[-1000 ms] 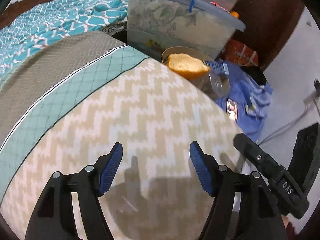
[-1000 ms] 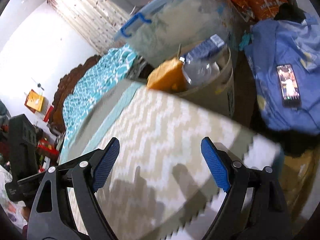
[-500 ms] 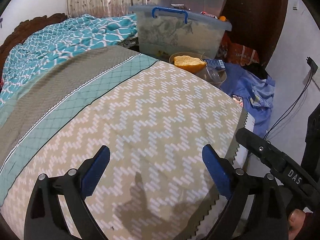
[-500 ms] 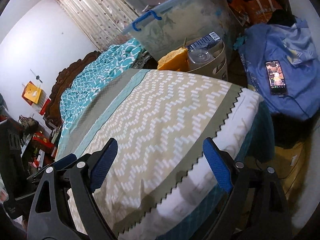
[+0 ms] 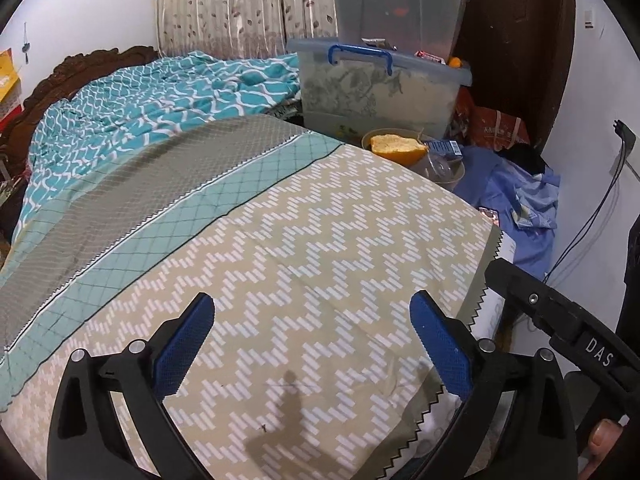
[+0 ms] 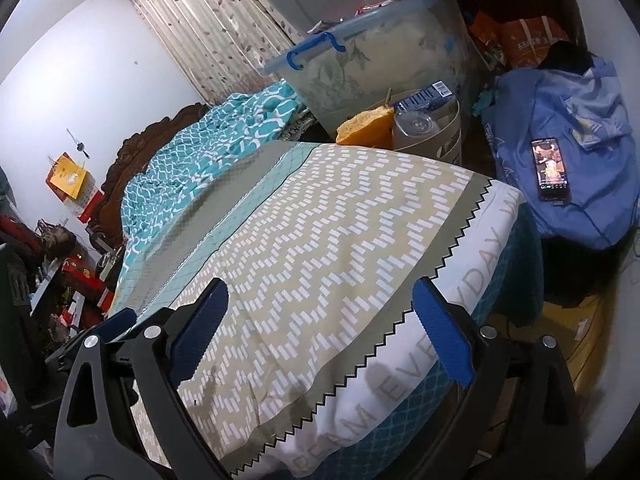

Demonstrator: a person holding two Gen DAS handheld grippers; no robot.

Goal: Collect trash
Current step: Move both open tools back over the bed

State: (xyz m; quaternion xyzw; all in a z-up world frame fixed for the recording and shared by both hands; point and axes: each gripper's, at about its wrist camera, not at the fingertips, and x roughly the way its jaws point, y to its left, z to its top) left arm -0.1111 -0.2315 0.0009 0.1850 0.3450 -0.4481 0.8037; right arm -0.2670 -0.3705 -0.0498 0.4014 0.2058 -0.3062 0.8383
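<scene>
A beige round trash bin [image 6: 450,142] stands on the floor beyond the bed's far corner. It holds a yellow spongy chunk [image 6: 366,124], a clear plastic bottle [image 6: 416,126] and a blue carton [image 6: 424,98]. In the left wrist view the bin [image 5: 454,176] is small and far, with the yellow chunk [image 5: 396,146] on top. My left gripper [image 5: 310,308] hovers over the chevron sheet, its jaws opening with nothing between them. My right gripper [image 6: 320,292] hangs over the bed's corner, its jaws also opening and empty.
The bed [image 5: 320,240] has a beige chevron sheet and a teal quilt [image 5: 160,96]. A clear storage box [image 5: 376,88] with a blue handle stands behind the bin. A phone [image 6: 550,168] lies on a blue cloth [image 6: 580,128]. Orange bags [image 6: 524,40] sit at the back.
Both grippers have drawn back and up from the bin, which now looks smaller and farther. Both pairs of jaws have spread wider. More of the bed and room shows.
</scene>
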